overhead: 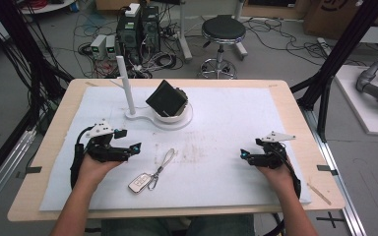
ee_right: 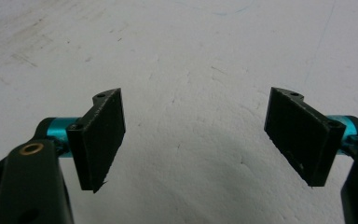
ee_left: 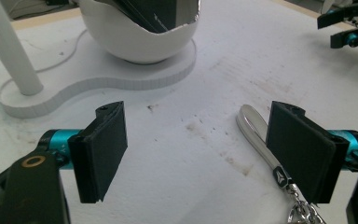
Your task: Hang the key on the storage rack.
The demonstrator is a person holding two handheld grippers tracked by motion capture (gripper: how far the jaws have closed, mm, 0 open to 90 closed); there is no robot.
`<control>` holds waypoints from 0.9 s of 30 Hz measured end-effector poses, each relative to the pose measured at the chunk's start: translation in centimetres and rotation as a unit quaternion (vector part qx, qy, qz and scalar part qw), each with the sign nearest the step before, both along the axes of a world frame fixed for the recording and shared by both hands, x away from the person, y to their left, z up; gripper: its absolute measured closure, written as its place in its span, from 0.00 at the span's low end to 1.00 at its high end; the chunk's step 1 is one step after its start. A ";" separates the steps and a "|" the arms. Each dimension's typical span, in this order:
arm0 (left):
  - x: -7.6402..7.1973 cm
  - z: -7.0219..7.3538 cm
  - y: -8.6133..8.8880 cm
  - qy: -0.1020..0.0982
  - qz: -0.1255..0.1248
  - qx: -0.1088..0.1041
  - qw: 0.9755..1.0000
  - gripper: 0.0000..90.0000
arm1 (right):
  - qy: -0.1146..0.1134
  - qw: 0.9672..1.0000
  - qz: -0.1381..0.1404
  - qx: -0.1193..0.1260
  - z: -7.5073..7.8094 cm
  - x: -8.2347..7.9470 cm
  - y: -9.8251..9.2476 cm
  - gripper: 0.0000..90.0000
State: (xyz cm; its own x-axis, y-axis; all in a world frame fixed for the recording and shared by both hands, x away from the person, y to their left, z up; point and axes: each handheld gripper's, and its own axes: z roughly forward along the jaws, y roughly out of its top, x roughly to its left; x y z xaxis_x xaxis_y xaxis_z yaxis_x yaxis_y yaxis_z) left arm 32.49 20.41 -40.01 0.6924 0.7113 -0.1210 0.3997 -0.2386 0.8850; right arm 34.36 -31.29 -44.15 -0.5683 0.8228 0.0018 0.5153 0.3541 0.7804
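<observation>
My left gripper sits nearer the desk's left edge, jaws wide apart with nothing between them. My right gripper rests toward the right edge, jaws just as wide over bare white mat, nothing between them either.

The key fob lies near the front edge, a little left of the middle, with its strap running away from it toward the back and slightly to the right. So the whole thing is one long slanted line, fob end close to me, loop end farther off.

What matters for the next reach: the strap lies just to the right of my left jaws. In the left gripper view the strap runs alongside the right-hand jaw and passes partly behind it, with its metal ring at the bottom edge, so it is not between the pads but just off to that side. My left gripper is clearly the nearer one; the right is well apart from it across the mat.

I judge I would need to shift the left gripper sideways toward the strap and set the jaws across its long axis, not along it.

The stand with its bowl and post sits toward the back, away from all this.
</observation>
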 end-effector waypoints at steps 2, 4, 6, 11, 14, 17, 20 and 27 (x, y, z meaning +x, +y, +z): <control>-0.2 -0.2 -0.4 0.003 -0.004 0.002 1.000 0.23 | 0.001 1.000 0.001 0.000 0.0 0.1 0.1 0.23; -0.5 -0.4 -0.8 0.005 -0.008 0.006 1.000 0.23 | 0.002 1.000 0.003 -0.001 0.0 0.3 0.2 0.23; -0.7 -0.7 -1.5 0.009 -0.013 0.011 1.000 0.23 | 0.003 1.000 0.004 -0.002 0.0 0.4 0.4 0.23; -1.0 -1.0 -2.9 0.014 -0.030 0.022 0.999 0.23 | 0.001 1.000 0.009 -0.005 0.0 0.5 0.8 0.23; -1.2 -1.5 -4.4 0.018 -0.044 0.032 0.998 0.23 | 0.001 1.000 0.012 -0.007 0.1 0.5 0.9 0.23; -1.3 -2.0 -5.5 0.024 -0.057 0.049 0.997 0.23 | -0.001 1.000 0.011 -0.005 0.1 0.5 0.8 0.23; -1.4 -2.5 -6.2 0.031 -0.064 0.057 0.996 0.23 | 0.000 1.000 0.012 -0.006 0.1 0.5 0.9 0.23; -1.4 -3.4 -7.1 0.041 -0.066 0.079 0.994 0.23 | 0.002 1.000 0.014 -0.010 0.0 0.5 1.0 0.23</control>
